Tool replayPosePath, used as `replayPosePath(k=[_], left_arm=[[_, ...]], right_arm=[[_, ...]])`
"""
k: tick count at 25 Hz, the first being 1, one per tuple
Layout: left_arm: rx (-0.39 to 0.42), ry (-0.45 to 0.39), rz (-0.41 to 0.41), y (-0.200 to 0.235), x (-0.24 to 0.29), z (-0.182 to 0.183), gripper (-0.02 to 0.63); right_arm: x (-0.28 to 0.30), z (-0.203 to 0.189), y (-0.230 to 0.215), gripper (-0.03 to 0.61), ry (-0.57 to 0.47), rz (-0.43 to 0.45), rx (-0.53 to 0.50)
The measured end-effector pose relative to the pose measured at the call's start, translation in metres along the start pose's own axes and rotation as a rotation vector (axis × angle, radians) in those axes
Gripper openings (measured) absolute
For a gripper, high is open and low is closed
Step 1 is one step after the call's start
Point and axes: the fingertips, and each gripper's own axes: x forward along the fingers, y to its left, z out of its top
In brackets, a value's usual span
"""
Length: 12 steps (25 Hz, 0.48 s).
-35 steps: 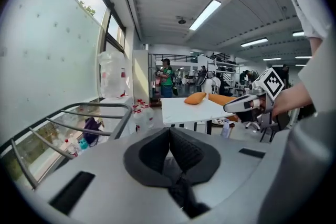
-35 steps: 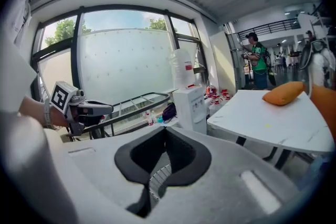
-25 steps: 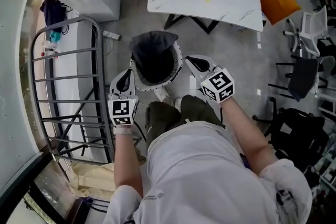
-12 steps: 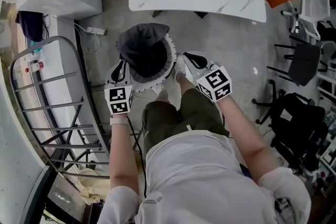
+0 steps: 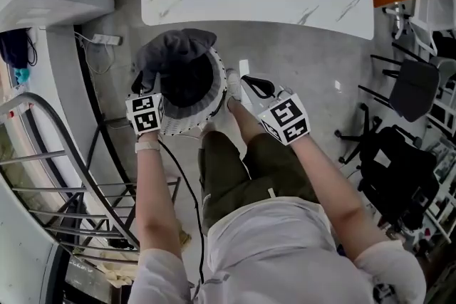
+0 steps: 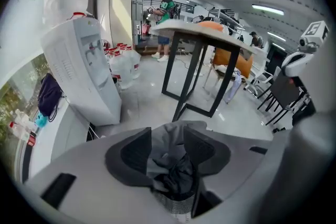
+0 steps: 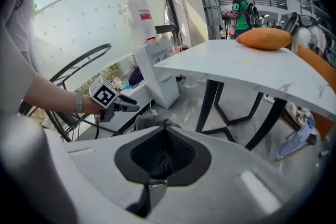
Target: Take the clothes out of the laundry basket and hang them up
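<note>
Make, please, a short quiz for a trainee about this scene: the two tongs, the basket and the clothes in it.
1. True or false: the left tongs are shut on the garment in the laundry basket.
2. The garment's colour is: A orange, B dark grey, C white.
3. Fill in (open or shut): the right tongs are ____.

Key
1. False. The jaws have just been opening and stand apart. The garment shows between them but is not gripped.
2. B.
3. Shut, with nothing held.
</note>
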Motion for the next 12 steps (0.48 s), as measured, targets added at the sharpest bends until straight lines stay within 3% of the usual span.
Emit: replayPosePath(k=[12], left_arm=[[0.075,0.177,0.1,0.046,0.131,-0.063,0.252]], right_arm=[[0.023,-0.05,-0.037,0.006,0.071,-0.047,0.099]])
